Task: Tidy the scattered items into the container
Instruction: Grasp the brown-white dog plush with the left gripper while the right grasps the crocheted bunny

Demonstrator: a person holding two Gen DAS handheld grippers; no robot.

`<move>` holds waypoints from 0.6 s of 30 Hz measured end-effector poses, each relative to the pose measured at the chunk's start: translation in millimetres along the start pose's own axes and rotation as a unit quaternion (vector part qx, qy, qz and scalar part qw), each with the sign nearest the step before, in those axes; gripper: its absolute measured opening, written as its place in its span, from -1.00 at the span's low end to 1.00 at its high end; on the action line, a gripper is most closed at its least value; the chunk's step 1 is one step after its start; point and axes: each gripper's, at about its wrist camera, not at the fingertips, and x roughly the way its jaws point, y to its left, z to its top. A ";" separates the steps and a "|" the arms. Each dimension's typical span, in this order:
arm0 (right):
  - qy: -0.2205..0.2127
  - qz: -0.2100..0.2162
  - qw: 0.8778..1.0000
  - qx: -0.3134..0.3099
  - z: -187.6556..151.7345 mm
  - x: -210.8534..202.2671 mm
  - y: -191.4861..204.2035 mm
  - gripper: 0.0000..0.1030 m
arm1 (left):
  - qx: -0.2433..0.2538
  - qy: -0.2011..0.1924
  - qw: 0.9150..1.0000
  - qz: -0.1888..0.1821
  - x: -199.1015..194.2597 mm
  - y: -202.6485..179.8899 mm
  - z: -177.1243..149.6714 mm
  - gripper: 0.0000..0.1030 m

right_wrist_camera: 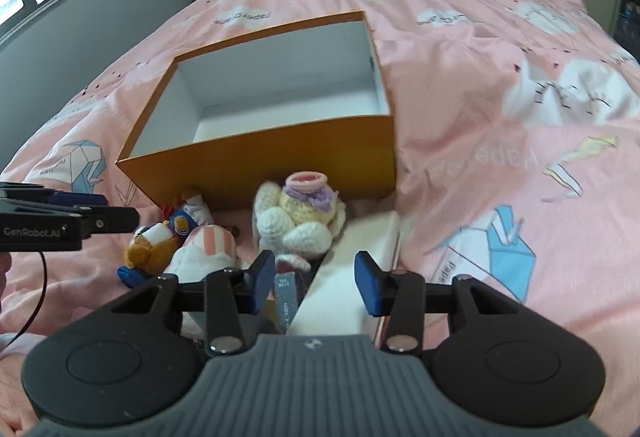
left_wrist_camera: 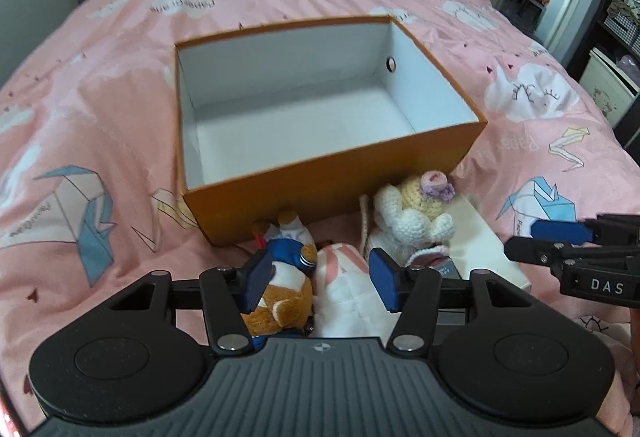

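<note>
Blue-padded and spread apart, the left gripper (left_wrist_camera: 322,279) stands nearest, straddling a pink-striped white soft toy (left_wrist_camera: 344,277) with the bear (left_wrist_camera: 280,293) at its left pad; whether either pad presses cannot be told, and no firm hold is evident. Likewise parted, the right gripper (right_wrist_camera: 316,283) sits over the near end of a flat white box (right_wrist_camera: 352,277), nothing clamped between its pads; a small dark card (right_wrist_camera: 286,297) stands just beside that box. Beyond these lies a crocheted doll (right_wrist_camera: 298,221), on its back as far as can be judged, head toward the container and almost at its wall. Every loose item is heaped on the pink bedspread (left_wrist_camera: 100,85), against the near long wall of the orange container (left_wrist_camera: 332,173). Judged progress: nil. The container's white interior shows nothing inside, so all items remain to be lifted in. The container's opening faces up; its long axis runs left to right across the left wrist view, slightly skewed. The white box's long axis appears to run away from the grippers toward the container.
</note>
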 end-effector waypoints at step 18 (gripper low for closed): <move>0.084 0.036 0.996 0.009 36.2 74.0 -1.3 0.45 | -0.043 0.112 0.992 0.032 66.4 32.1 3.4 0.36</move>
